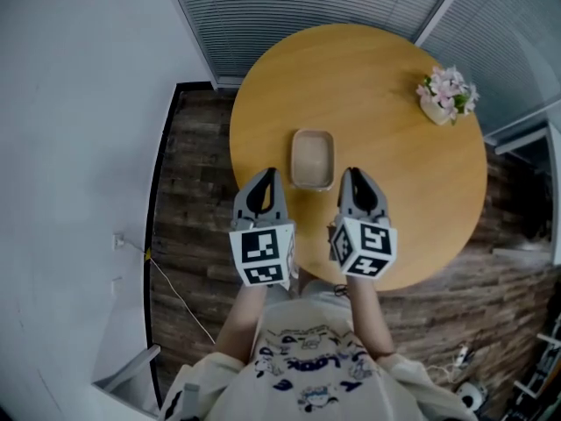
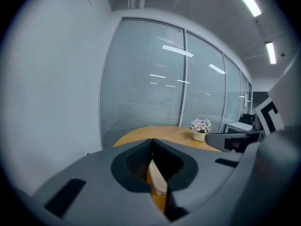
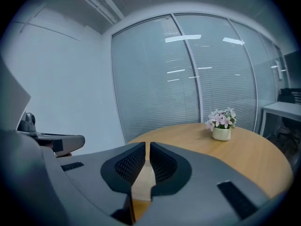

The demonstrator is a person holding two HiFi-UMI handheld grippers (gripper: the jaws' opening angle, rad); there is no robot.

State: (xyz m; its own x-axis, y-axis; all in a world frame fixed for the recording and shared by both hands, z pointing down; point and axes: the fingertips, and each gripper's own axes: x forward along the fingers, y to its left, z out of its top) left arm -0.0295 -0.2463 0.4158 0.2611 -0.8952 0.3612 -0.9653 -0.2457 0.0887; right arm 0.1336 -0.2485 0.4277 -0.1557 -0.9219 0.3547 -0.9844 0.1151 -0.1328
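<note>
A shallow beige tray [image 1: 312, 158] lies empty on the round wooden table [image 1: 394, 165], near its front edge. My left gripper [image 1: 268, 175] hovers just left of the tray's near end, jaws together with nothing between them. Just right of that same end my right gripper [image 1: 351, 174] is also shut and empty. In the left gripper view the left gripper [image 2: 151, 141] points over the table, and a sliver of the tray [image 2: 157, 180] shows below the tips. The right gripper [image 3: 147, 145] shows the tray [image 3: 143, 180] the same way in its own view.
A small white pot of pink flowers [image 1: 447, 95] stands at the table's far right, and the flower pot [image 3: 221, 125] is well ahead of the right gripper. Glass walls with blinds [image 1: 307, 7] curve behind the table. A white wall [image 1: 79, 147] and a cable [image 1: 175, 292] are at left.
</note>
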